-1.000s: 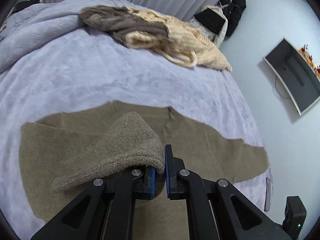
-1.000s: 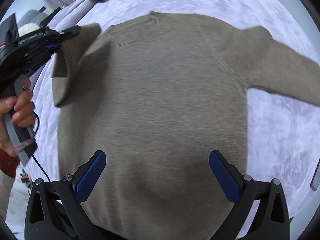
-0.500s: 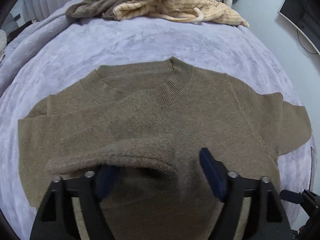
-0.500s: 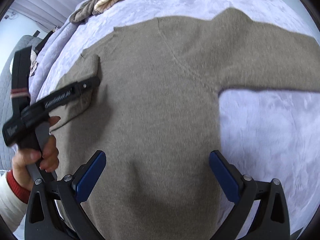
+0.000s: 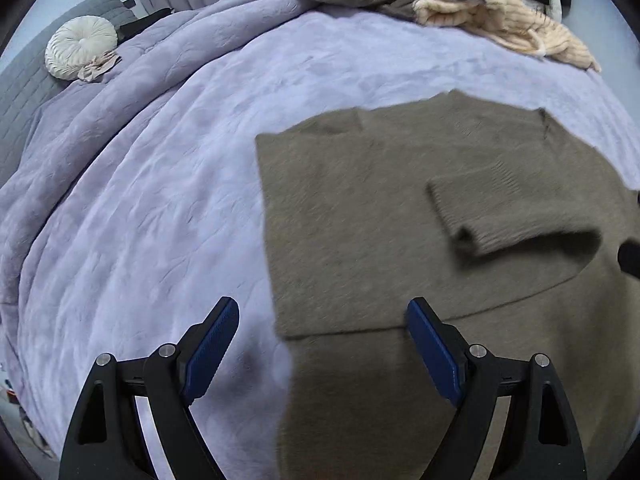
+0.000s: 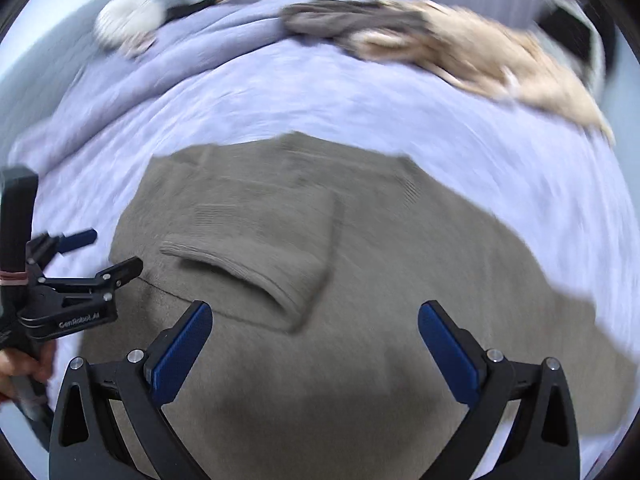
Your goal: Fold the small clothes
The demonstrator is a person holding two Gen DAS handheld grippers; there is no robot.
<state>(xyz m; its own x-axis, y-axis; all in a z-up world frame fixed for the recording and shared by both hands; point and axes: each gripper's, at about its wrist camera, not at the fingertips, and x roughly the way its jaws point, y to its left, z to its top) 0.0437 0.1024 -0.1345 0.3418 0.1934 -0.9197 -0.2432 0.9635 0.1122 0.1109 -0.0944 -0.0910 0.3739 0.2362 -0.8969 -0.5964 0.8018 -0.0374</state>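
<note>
"GenRobot.AI" stands in pale letters on the black body of the left gripper [image 6: 102, 254], seen from the right wrist view, behind its fingers. Nothing else is readable in either view.

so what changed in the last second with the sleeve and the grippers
The left gripper was shut on the sleeve a second ago; it carried the sleeve across the sweater, opened and let go, then pulled back toward the sweater's left edge. The sleeve now lies folded on the body. The right gripper stayed open and empty above the sweater. The clothes pile at the far end of the bed did not move.
</note>
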